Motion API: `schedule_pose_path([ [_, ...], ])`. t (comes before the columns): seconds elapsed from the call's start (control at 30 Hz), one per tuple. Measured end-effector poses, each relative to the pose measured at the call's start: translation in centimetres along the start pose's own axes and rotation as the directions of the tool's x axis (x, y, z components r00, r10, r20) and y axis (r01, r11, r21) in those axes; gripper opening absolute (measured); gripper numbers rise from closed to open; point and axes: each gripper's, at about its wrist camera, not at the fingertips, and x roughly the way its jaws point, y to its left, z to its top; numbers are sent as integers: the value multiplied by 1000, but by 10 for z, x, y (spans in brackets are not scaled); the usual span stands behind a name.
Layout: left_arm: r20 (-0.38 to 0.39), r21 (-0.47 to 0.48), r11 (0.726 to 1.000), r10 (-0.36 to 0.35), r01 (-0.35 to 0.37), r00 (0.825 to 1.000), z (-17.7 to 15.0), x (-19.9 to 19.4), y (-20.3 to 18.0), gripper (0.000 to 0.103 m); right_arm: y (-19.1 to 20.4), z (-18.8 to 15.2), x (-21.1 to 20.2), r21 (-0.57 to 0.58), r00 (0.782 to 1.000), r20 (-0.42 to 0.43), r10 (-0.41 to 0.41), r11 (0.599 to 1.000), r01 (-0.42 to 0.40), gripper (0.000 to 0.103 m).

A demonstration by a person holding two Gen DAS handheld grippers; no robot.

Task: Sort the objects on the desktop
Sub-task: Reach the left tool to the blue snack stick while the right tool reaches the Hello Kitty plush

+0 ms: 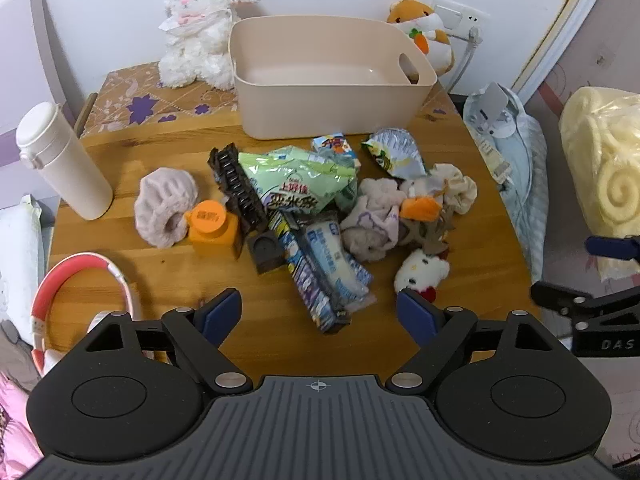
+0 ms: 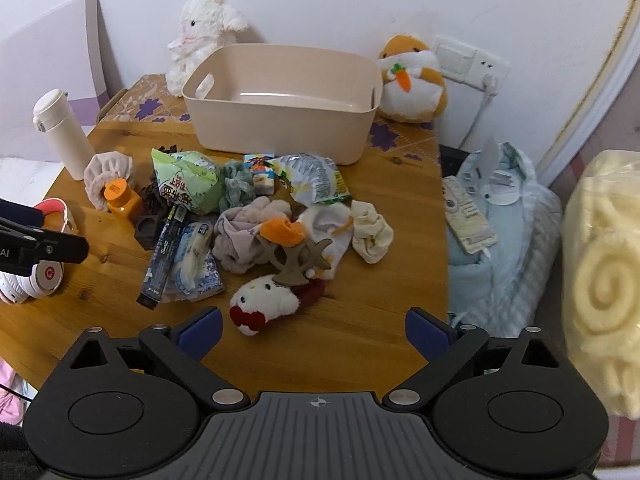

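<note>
Both hand-held grippers wide (nothing held), right hand-held gripper [image 1: 600, 336] lettered "DAS"

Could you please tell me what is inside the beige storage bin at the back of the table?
The beige storage bin looks empty: only its bare floor shows in both views. The strip of floor just behind its near wall is hidden, so something small there cannot be ruled out.
</note>
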Motion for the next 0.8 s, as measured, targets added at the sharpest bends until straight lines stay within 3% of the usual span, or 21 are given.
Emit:
schedule_pose_path([
  [0.07,-2,-15,1000,10,-10,1000,3,8,-3,87,-3,3,12,22,1000,-8,10,1000,-10,98],
  [0.1,-4,-29,1000,12,-12,1000,4,12,-3,87,-4,4,18,102,1000,-2,-22,995,22,97],
  [0.3,-24,-133,990,42,-45,999,14,40,2,85,-11,10,55,209,1000,-23,22,978,-17,92],
  [0.57,-69,-258,959,100,-114,993,16,74,15,83,-11,13,102,317,998,-53,46,948,-27,90],
  [0.8,-106,-356,925,101,-133,989,11,97,21,82,-6,11,133,374,996,-71,49,927,-19,89],
])
